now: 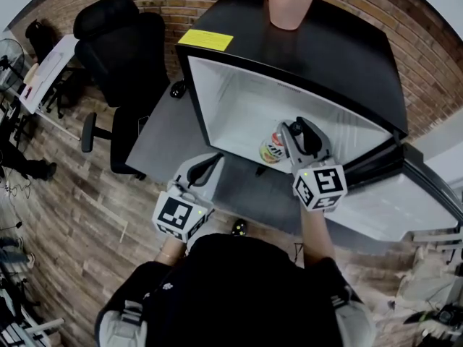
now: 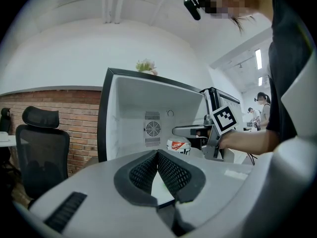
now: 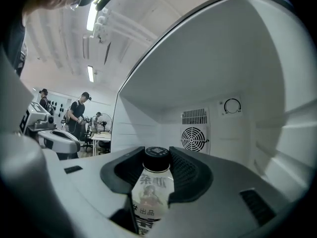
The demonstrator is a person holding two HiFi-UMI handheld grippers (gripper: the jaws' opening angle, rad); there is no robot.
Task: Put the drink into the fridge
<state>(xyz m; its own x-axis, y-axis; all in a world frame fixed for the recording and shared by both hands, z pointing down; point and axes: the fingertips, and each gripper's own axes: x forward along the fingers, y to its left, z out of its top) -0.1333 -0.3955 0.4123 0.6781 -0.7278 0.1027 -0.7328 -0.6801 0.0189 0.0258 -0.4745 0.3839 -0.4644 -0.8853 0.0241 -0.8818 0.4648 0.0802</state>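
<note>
Jaws of the right gripper (image 1: 295, 130) clamp a pale, black-capped drink bottle (image 3: 152, 192) inside the open black, white-lined mini fridge (image 1: 239, 100); those of the left gripper (image 2: 157, 155) meet outside it.

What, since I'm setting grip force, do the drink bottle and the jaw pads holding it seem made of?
The drink bottle is probably plastic, wrapped in a smooth printed label. Its cap is dark and matt, likely plastic too. The pads of the right gripper are black and matt with a fine grid texture, which suggests rubber or soft plastic; the look can't settle which.
</note>
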